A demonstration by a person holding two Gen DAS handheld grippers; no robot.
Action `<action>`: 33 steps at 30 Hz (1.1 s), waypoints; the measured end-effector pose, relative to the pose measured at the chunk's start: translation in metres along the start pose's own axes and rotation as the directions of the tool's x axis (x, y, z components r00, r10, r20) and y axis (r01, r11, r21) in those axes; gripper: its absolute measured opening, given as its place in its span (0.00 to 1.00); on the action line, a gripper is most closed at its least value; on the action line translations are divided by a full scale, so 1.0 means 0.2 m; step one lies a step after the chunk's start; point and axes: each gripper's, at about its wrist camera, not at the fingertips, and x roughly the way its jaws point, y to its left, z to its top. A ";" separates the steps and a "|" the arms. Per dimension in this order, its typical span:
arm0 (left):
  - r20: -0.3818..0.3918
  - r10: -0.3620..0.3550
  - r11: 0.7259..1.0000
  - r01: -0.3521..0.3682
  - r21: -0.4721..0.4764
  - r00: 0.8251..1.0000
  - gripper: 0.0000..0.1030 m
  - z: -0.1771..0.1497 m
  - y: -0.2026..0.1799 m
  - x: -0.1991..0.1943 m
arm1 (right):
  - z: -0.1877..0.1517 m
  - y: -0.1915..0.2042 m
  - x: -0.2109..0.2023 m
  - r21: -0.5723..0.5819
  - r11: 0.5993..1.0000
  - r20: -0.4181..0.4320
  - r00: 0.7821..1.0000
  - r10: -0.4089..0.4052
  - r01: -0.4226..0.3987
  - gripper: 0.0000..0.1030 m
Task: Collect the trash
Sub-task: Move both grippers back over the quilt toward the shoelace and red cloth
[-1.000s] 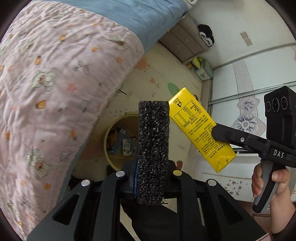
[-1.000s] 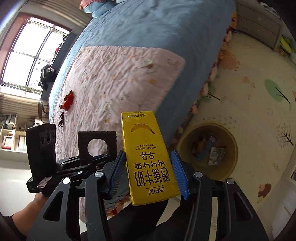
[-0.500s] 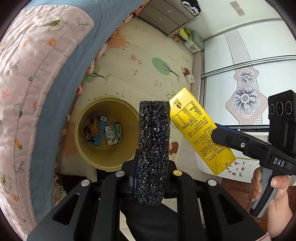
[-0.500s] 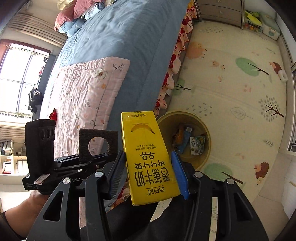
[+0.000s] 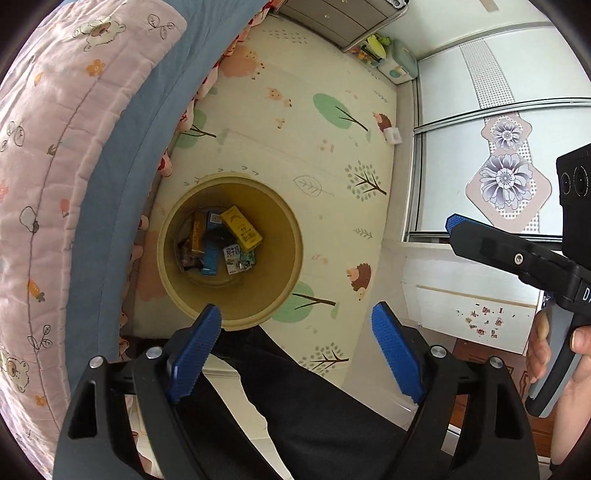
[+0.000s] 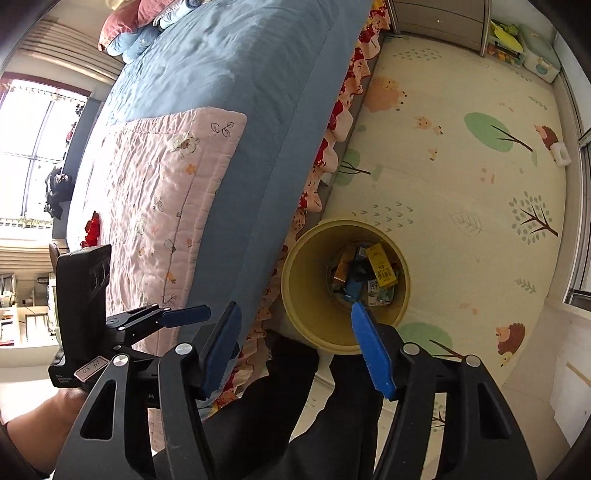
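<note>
A round yellow trash bin (image 5: 284,221) stands on the floor mat beside the bed; it also shows in the right wrist view (image 6: 306,266). Inside lie a yellow milk carton (image 5: 242,227), also in the right wrist view (image 6: 382,269), and several other cartons and wrappers. A dark item (image 5: 218,236) lies among them. My left gripper (image 5: 295,328) is open and empty, high above the bin. My right gripper (image 6: 295,325) is open and empty above the bin; it also shows at the right of the left wrist view (image 5: 452,223).
The bed with a blue cover (image 6: 236,92) and pink quilt (image 6: 155,177) runs along the left. A patterned play mat (image 5: 314,122) covers the floor. A grey dresser (image 6: 439,16) and small toys stand at the far end. Sliding wardrobe doors (image 5: 498,147) line the right.
Both grippers opened. The black foam block left the left gripper and the yellow carton left the right gripper; the carton now lies in the bin.
</note>
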 end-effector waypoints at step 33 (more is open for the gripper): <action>0.308 0.120 0.982 -0.067 -0.178 0.944 0.81 -0.43 0.78 -0.88 | 0.08 1.35 0.34 -0.365 0.926 -0.087 0.994 0.069 -0.096 0.56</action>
